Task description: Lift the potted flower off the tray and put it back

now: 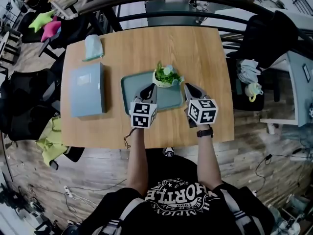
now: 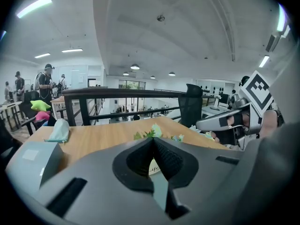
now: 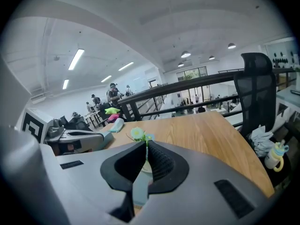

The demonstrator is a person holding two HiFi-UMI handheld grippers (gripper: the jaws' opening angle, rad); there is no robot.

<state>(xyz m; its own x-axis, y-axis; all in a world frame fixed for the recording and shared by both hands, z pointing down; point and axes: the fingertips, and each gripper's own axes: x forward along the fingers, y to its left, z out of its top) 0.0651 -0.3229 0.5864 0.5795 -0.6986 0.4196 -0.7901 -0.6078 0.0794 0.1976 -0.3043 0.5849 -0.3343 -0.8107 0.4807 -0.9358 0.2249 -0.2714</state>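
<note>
The pot (image 1: 166, 78) stands upright at the tray's (image 1: 128, 96) 12 o'clock rim. It looks small and light: probably a stiff wall that could chip or tip, with soft sprigs on top that would crush. It is best taken on the wall from both sides, below the leaves. The left gripper (image 1: 149, 89) is at its 7 o'clock and the right gripper (image 1: 190, 88) at its 5 o'clock, both near but not touching. Both pairs of jaws are pressed together on nothing

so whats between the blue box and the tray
Only a strip of bare wooden tabletop. The head view shows it running between the blue box and the left rim of the tray, with nothing lying on it.
</note>
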